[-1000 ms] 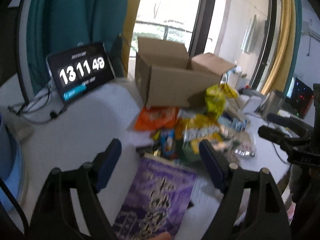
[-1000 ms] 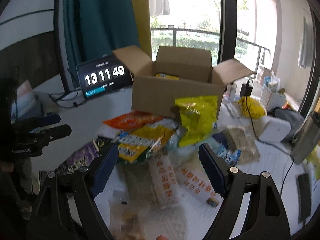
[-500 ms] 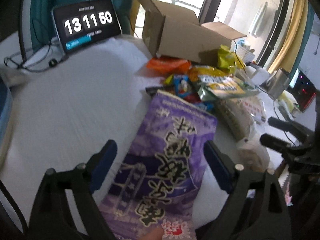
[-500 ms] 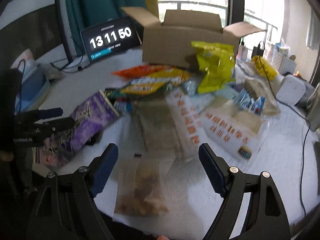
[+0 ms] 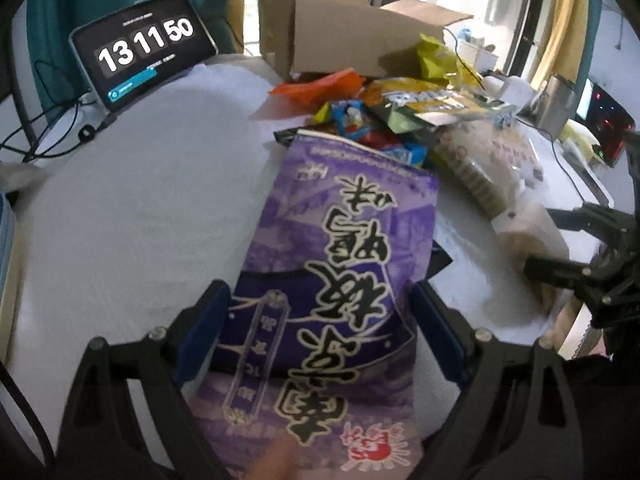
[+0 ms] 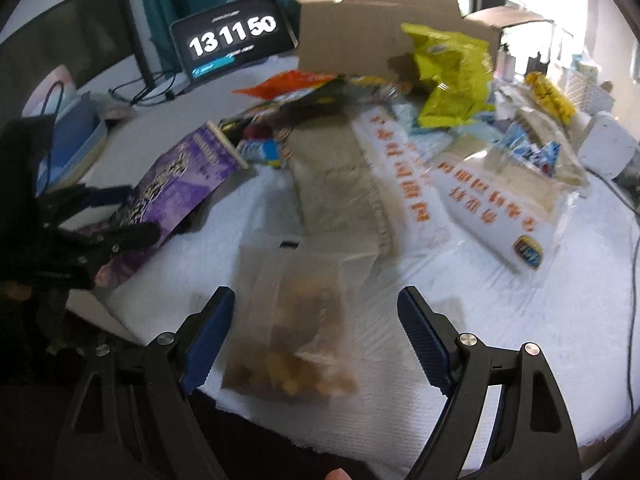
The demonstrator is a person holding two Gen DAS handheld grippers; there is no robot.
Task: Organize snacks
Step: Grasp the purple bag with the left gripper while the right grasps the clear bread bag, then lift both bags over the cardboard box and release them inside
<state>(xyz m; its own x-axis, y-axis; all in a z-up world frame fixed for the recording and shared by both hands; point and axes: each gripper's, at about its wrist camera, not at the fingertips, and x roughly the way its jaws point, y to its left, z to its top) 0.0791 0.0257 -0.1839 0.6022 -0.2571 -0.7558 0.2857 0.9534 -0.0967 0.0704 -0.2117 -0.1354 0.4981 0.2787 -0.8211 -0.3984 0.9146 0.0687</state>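
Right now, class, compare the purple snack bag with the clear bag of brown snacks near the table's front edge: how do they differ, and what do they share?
The purple snack bag is opaque with bold black lettering; the clear bag is see-through, showing brown pieces. The purple one looks longer. The purple one lies between the left gripper's open fingers; the clear one lies between the right gripper's. Both lie flat, ungripped, on the white table.

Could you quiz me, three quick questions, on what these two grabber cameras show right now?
1. True or false: the left gripper straddles a purple snack bag.
2. What lies between the right gripper's open fingers: A) clear bag of brown snacks, B) yellow bag, C) tablet?
3. Fill in: the cardboard box stands with its flaps ____.

Key: 1 true; 2 A; 3 open.
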